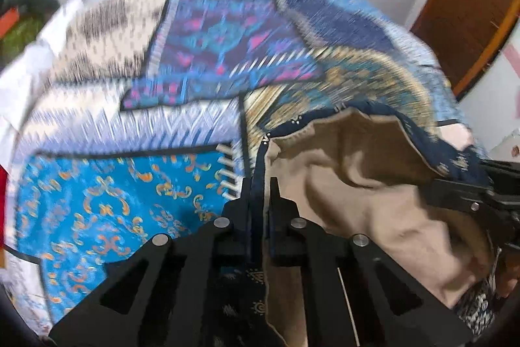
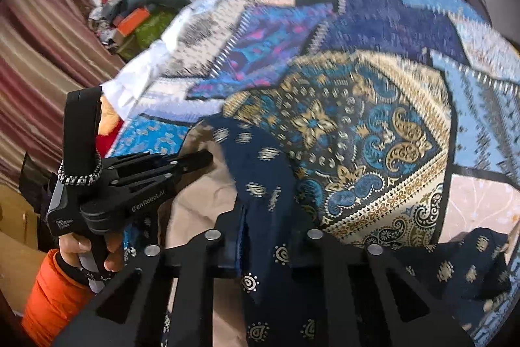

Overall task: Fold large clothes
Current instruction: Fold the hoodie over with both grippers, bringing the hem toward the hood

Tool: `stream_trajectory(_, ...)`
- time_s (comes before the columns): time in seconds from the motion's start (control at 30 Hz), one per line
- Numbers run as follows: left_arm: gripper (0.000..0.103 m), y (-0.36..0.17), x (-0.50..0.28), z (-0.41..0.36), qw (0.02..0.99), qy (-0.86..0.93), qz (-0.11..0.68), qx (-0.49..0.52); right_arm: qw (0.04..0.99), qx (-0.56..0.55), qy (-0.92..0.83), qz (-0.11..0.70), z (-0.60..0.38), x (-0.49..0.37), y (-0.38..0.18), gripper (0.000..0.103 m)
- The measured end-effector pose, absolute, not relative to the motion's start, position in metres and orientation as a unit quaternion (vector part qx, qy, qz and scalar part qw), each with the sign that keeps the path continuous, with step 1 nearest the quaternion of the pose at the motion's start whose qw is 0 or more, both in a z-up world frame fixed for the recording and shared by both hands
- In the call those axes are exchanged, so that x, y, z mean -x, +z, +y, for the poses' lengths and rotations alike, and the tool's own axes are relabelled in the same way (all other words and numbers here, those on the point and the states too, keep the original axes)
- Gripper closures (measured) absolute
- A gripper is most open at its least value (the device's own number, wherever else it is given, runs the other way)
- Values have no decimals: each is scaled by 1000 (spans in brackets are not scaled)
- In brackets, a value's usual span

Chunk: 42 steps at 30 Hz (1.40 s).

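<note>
The garment (image 1: 364, 184) is dark navy with small gold motifs and a beige inner lining. It is lifted over a bed. My left gripper (image 1: 261, 184) is shut on the garment's navy edge, held between its two fingers. It also shows in the right wrist view (image 2: 195, 163), at the left, pinching the cloth. My right gripper (image 2: 260, 213) is shut on a navy fold of the garment (image 2: 266, 171), which drapes over its fingers. It shows at the right edge of the left wrist view (image 1: 455, 184), clamped on the hem.
A patchwork bedspread (image 1: 130, 200) in blue, purple and gold covers the bed (image 2: 406, 119). A pile of clothes and an orange box (image 2: 133, 18) lies at the far left by a striped curtain (image 2: 39, 54). A brown door (image 1: 468, 8) stands at the right.
</note>
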State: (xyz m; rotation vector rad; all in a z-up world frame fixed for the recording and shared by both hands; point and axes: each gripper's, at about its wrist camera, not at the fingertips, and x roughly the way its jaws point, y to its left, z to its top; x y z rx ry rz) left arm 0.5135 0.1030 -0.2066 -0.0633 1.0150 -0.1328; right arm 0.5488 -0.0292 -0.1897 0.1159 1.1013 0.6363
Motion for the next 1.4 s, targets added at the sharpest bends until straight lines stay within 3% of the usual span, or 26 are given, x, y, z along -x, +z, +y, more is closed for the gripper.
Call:
stream_trajectory(0.27, 96, -99, -424, 98, 919, -98, 383, -5, 826, -48, 338, 449, -48, -475, -111, 92)
stream_trajectory(0.4, 96, -81, -381, 96, 923, -107, 368, -19, 827, -30, 352, 437, -55, -428, -88, 92)
stream_trajectory(0.87, 94, -165, -266, 80, 880, -118, 459, -19, 797, 50, 316, 512, -69, -303, -140, 91)
stream_trajectory(1.03, 81, -204, -241, 76, 860, -101, 499, -39, 803, 76, 293, 513, -86, -286, -143, 91)
stream_trajectory(1.13, 81, -219, -229, 77, 846, -88, 524, -51, 809, 72, 286, 509, -102, -278, -137, 91)
stream_trajectory(1.4, 66, -197, -221, 120, 857, -32, 513, -41, 815, 40, 275, 508, -146, -275, -118, 91)
